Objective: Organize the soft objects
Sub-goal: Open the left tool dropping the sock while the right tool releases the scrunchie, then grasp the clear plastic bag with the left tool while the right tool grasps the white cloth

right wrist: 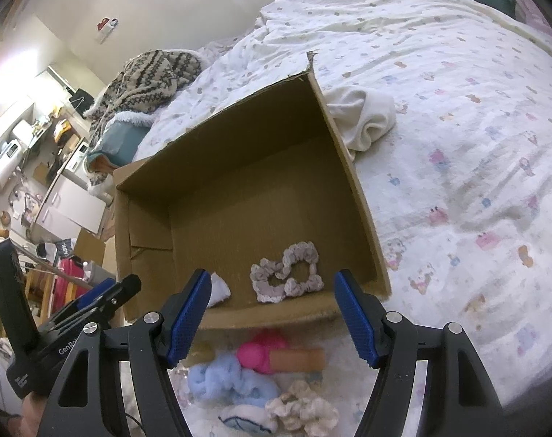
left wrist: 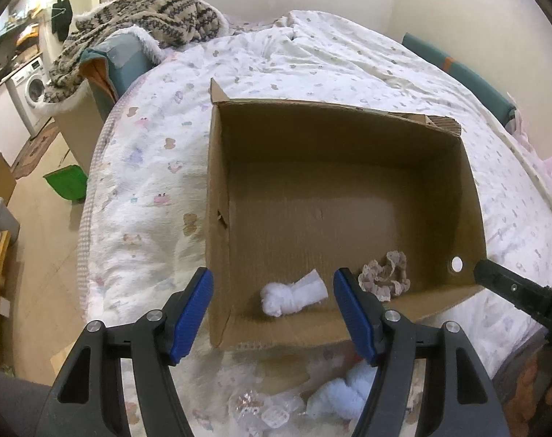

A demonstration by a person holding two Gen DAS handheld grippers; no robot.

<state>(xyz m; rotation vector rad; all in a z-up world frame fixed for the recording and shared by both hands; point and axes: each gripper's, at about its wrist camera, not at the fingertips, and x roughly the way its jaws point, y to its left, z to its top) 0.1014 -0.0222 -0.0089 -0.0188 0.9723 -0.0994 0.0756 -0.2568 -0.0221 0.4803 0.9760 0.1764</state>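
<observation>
Matt corrugated cardboard box [left wrist: 334, 196], crocheted scrunchie [right wrist: 287, 273] (soft yarn), printed cotton quilt [right wrist: 458, 145]

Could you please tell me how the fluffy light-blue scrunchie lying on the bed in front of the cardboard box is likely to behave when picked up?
The fluffy light-blue scrunchie looks bunched and plush, so it would probably squash and droop rather than hold shape. It seems light for its bulk. Its fuzzy surface likely grips ribbed pads and shouldn't roll.
</observation>
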